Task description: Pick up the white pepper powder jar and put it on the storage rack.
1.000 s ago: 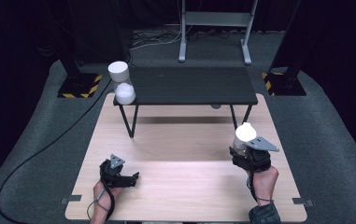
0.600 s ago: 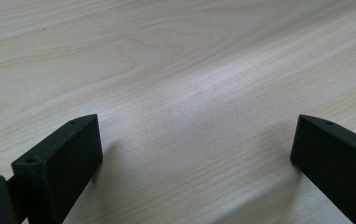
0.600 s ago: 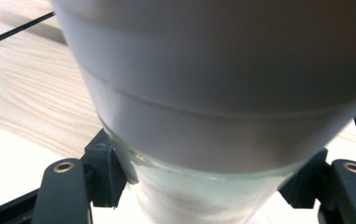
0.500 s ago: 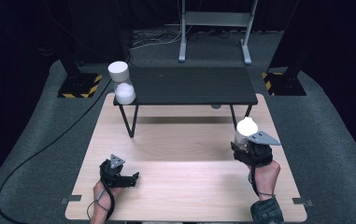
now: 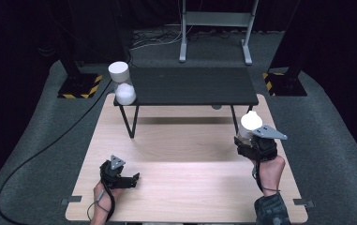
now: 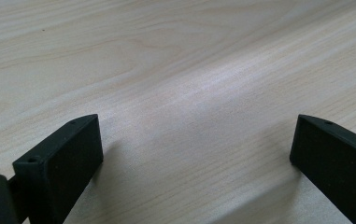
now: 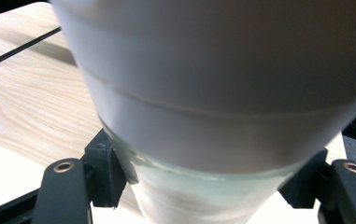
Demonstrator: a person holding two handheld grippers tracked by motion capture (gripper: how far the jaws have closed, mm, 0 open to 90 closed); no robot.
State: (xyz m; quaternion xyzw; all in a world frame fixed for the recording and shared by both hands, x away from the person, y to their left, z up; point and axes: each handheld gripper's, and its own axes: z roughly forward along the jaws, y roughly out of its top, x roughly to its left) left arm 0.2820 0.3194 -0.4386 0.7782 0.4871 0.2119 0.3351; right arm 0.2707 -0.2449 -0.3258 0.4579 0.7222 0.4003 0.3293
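Note:
My right gripper (image 5: 249, 137) is shut on a white rounded object (image 5: 251, 121) and holds it upright above the right side of the wooden table (image 5: 190, 159). In the right gripper view the white object (image 7: 213, 93) looms large, and both black pads (image 7: 106, 169) press on its clear narrow lower part. My left gripper (image 5: 134, 178) rests low at the table's front left, jaws wide apart. The left gripper view has nothing but bare wood (image 6: 189, 93) between the open left gripper (image 6: 196, 154) fingers.
A small black table (image 5: 190, 85) stands on the far half of the wooden top. At its left corner sit a white cylinder (image 5: 118, 71) and a white rounded piece (image 5: 125, 94). A cable (image 5: 40, 154) trails over the grey floor at left.
My right gripper has lifted the white object a little and carried it slightly farther from the front edge. The left gripper has stayed where it was.

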